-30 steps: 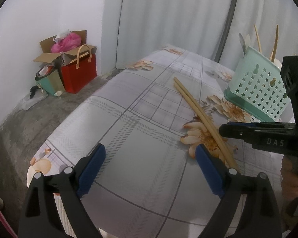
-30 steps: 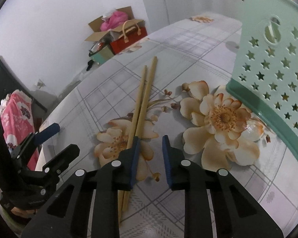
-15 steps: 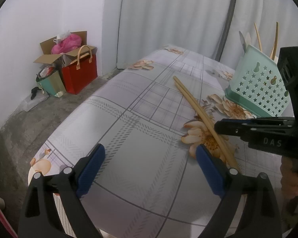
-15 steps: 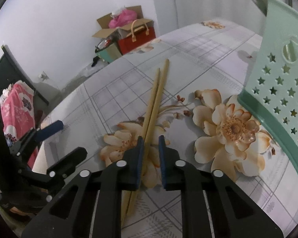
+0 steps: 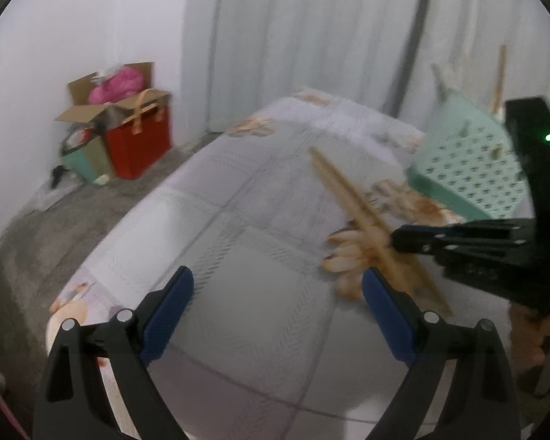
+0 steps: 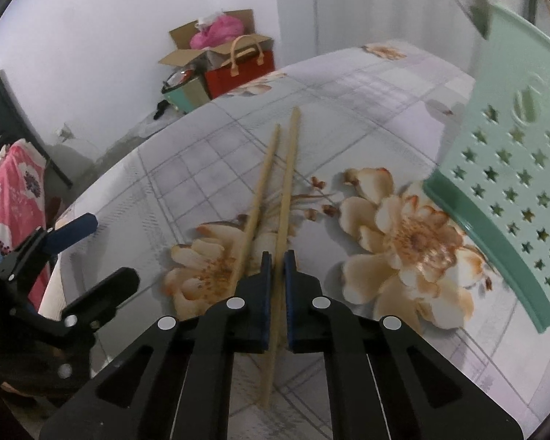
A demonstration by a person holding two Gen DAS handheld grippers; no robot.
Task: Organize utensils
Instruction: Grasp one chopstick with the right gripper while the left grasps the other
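Note:
Two wooden chopsticks [image 6: 288,168] [image 5: 348,190] lie side by side on the flowered tablecloth [image 6: 201,154]. My right gripper [image 6: 278,260] points down at them. Its jaws are closing and the blue pads press on the right-hand chopstick near its middle. The other chopstick [image 6: 260,190] runs under the left finger, outside the grip. In the left wrist view the right gripper [image 5: 396,238] reaches in from the right onto the sticks. My left gripper [image 5: 277,282] [image 6: 91,256] hovers open over bare cloth, holding nothing. A mint-green perforated holder [image 6: 513,183] [image 5: 465,172] stands close by on the right.
A spoon [image 6: 469,0] and wooden utensils [image 5: 498,73] stick up from the holder. Beyond the table's far left edge, a red bag [image 5: 139,143] and an open cardboard box [image 5: 102,106] sit on the floor. White curtains [image 5: 311,36] hang behind.
The right jaws went from a narrow gap to shut on one chopstick. The far ends of the two sticks have spread slightly. The left gripper stayed open and in place.

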